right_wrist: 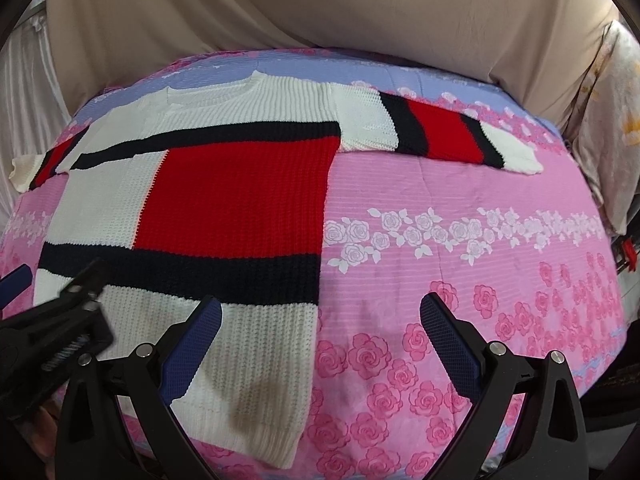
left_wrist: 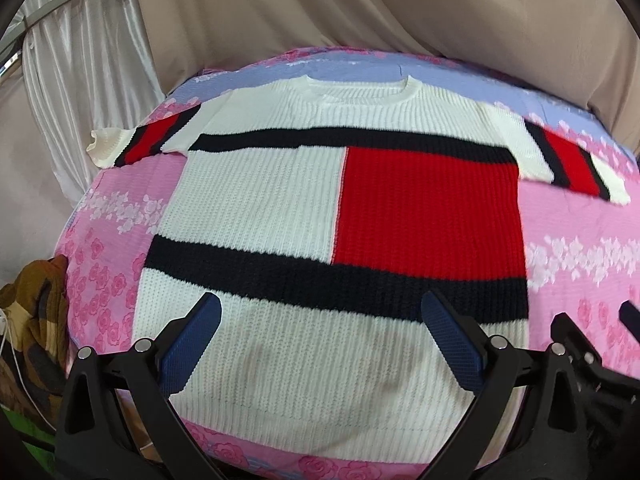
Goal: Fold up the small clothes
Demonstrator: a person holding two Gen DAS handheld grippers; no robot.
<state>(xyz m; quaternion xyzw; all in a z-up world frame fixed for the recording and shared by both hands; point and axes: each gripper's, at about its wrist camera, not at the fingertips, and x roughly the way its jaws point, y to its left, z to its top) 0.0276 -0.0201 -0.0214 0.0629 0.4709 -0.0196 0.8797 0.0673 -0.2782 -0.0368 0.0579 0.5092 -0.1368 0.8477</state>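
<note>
A white knit sweater (left_wrist: pixel 280 200) with a red block and black stripes lies flat on the pink floral bedspread (left_wrist: pixel 580 232), collar away from me, both sleeves spread sideways. My left gripper (left_wrist: pixel 320 320) is open and empty, hovering over the sweater's white lower part near the hem. My right gripper (right_wrist: pixel 320 320) is open and empty, above the sweater's (right_wrist: pixel 224 200) lower right edge, its left finger over the knit and its right finger over bare bedspread (right_wrist: pixel 460 184). The left gripper also shows at the left edge of the right wrist view.
Beige draped fabric (left_wrist: pixel 400 12) rises behind the bed. White curtains (left_wrist: pixel 88 60) hang at the left. A brown patterned cloth (left_wrist: pixel 36 320) lies beside the bed at the left. A pale floral pillow (right_wrist: pixel 608 120) sits at the bed's right edge.
</note>
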